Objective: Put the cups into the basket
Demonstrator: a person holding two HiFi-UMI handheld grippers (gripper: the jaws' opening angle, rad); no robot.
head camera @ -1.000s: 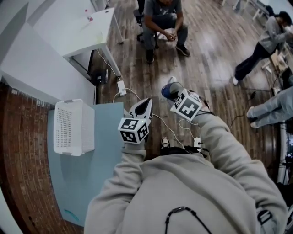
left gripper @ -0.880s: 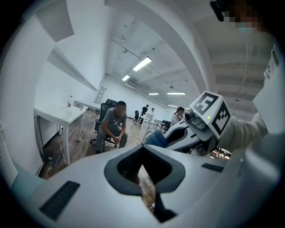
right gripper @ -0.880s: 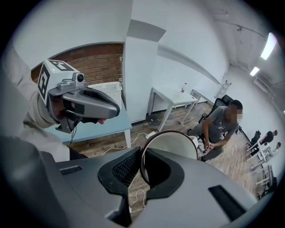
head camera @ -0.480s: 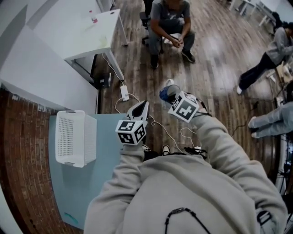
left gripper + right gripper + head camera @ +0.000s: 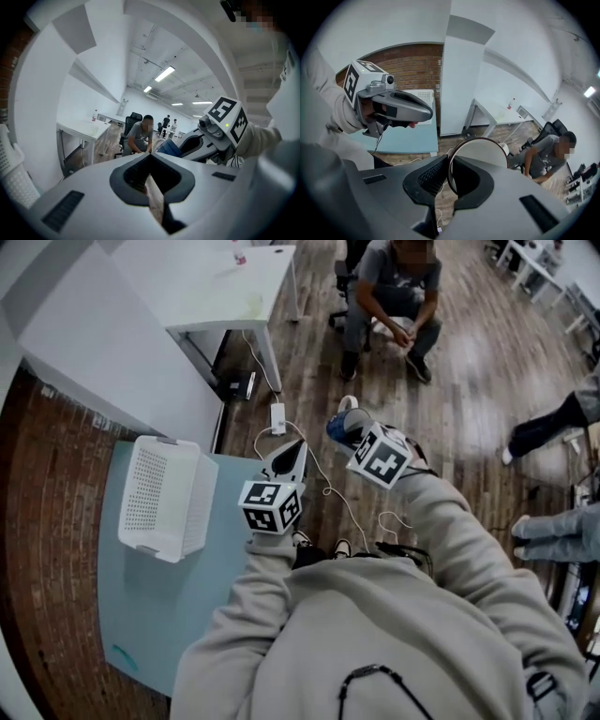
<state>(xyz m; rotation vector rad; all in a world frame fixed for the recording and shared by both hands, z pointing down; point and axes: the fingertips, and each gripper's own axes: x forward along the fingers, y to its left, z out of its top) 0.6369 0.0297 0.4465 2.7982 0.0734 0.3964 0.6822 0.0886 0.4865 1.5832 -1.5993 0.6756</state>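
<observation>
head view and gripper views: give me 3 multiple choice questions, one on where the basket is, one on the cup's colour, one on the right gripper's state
1. Where does the white basket stand?
A. on the light blue table
B. on the wooden floor
C. on the white desk

2. What colour is the outside of the cup?
A. red
B. blue
C. yellow

3. What state is the right gripper in?
A. open and empty
B. shut on the cup's rim
C. shut on the basket

Answers:
1 A: the head view shows the basket sitting on the blue tabletop beside the brick floor.
2 B: the head view shows a blue cup wall at the gripper's tip.
3 B: the right gripper view shows the cup's round rim pinched between the two jaws.
</observation>
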